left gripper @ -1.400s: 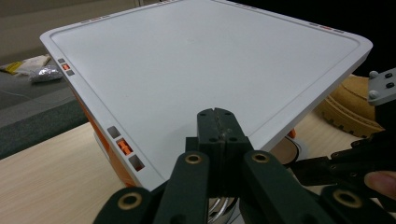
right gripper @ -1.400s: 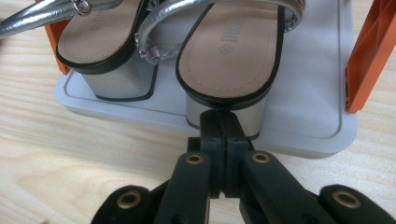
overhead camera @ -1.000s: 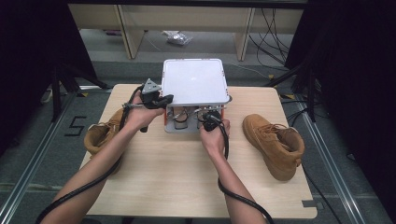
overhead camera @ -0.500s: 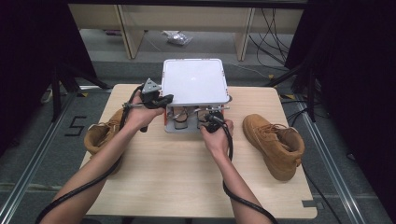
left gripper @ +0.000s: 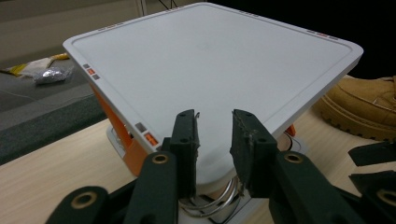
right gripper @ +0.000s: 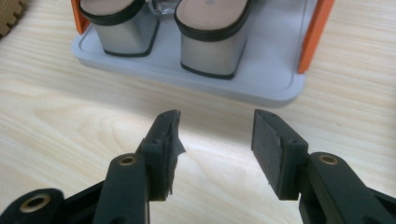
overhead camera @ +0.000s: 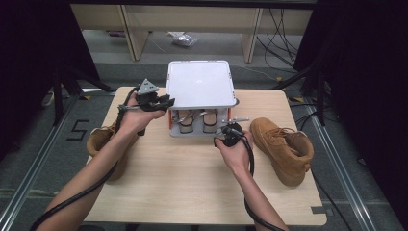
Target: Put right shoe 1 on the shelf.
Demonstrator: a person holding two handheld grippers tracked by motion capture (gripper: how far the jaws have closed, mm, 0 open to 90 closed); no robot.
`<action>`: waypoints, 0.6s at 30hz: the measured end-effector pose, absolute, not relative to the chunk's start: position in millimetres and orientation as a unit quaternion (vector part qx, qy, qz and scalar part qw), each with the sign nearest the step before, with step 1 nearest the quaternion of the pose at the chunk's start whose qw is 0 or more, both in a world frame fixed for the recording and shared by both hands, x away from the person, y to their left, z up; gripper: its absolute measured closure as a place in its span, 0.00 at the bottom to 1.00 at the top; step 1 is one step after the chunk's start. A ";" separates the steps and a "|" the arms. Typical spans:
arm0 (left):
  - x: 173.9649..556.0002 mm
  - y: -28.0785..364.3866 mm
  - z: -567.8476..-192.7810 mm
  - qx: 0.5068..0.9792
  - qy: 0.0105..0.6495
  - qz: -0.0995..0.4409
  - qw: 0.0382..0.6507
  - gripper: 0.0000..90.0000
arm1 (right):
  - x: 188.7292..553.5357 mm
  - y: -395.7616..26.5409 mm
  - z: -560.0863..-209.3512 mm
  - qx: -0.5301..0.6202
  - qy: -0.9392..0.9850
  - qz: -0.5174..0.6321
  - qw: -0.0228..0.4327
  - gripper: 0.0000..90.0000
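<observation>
A small rack with a white top plate [overhead camera: 199,84], orange sides and a grey base [right gripper: 273,81] stands at the table's far middle. Two block-heeled shoes [overhead camera: 195,121] sit under the plate, heels [right gripper: 212,44] facing me. My left gripper [overhead camera: 161,100] is at the plate's left front corner. Its jaws have just been opening and stand apart [left gripper: 215,140] on either side of the plate's rim [left gripper: 210,60] without pressing on it. My right gripper [overhead camera: 230,131] is just in front of the base. Its jaws have just been opening too and stand wide [right gripper: 217,140] over bare wood.
A tan boot [overhead camera: 281,147] lies on the table right of the rack. A second tan boot [overhead camera: 98,139] lies at the left edge, partly under the left forearm. The wooden table [overhead camera: 183,178] has free room in front of the rack.
The right gripper has drawn back from the rack's front and opened its jaws. The left gripper has stayed at the plate's corner and opened.
</observation>
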State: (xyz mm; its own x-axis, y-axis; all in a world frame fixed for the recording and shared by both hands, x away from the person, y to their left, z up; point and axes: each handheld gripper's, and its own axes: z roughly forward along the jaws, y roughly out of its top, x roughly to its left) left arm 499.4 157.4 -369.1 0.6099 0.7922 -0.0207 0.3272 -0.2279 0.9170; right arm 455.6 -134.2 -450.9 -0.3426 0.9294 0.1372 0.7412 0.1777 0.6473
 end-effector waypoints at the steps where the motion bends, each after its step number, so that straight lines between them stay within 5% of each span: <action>1: 497.2 161.5 -368.7 0.749 0.375 0.234 0.493 0.76 | 452.3 -136.6 -449.3 0.553 0.756 0.316 0.153 0.58; 18: 457.6 226.0 -362.9 0.736 0.411 0.242 0.481 0.69 | 413.7 -161.7 -443.5 0.542 0.752 0.341 0.158 0.58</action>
State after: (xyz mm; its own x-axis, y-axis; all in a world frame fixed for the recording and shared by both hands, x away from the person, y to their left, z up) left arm 457.6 226.0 -362.9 0.5454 0.8373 -0.0387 0.3711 -0.1997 0.9069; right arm 413.7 -161.7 -443.5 -0.3622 0.9227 0.1318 0.7069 0.1798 0.6841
